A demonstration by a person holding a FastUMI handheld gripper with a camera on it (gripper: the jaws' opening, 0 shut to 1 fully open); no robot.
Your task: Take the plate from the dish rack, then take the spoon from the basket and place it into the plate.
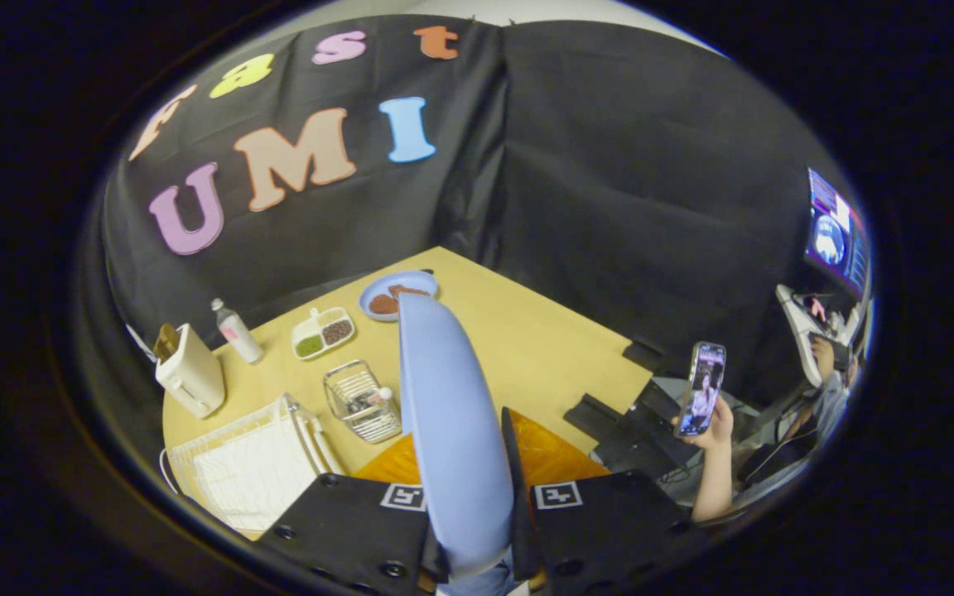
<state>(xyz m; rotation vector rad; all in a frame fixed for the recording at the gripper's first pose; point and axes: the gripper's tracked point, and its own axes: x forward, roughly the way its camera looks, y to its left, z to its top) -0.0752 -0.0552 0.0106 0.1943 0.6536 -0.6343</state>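
My gripper (475, 530) is shut on a light blue plate (452, 422), which stands on edge between the two black fingers (361, 521) and rises up ahead of them, high above the table. Down to the left of the fingers sits the white wire dish rack (249, 463). Just beyond it stands a small metal wire basket (361, 401) with a pale-handled utensil, probably the spoon (378, 396), lying in it. An orange mat (547, 459) lies on the wooden table (543, 348) right under the fingers, partly hidden by the plate.
Farther back on the table are a white toaster (190, 374), a small bottle (237, 331), a divided snack tray (323, 333) and a blue plate with brown food (394, 295). At the right, a person's hand holds up a phone (701, 389) beside black equipment.
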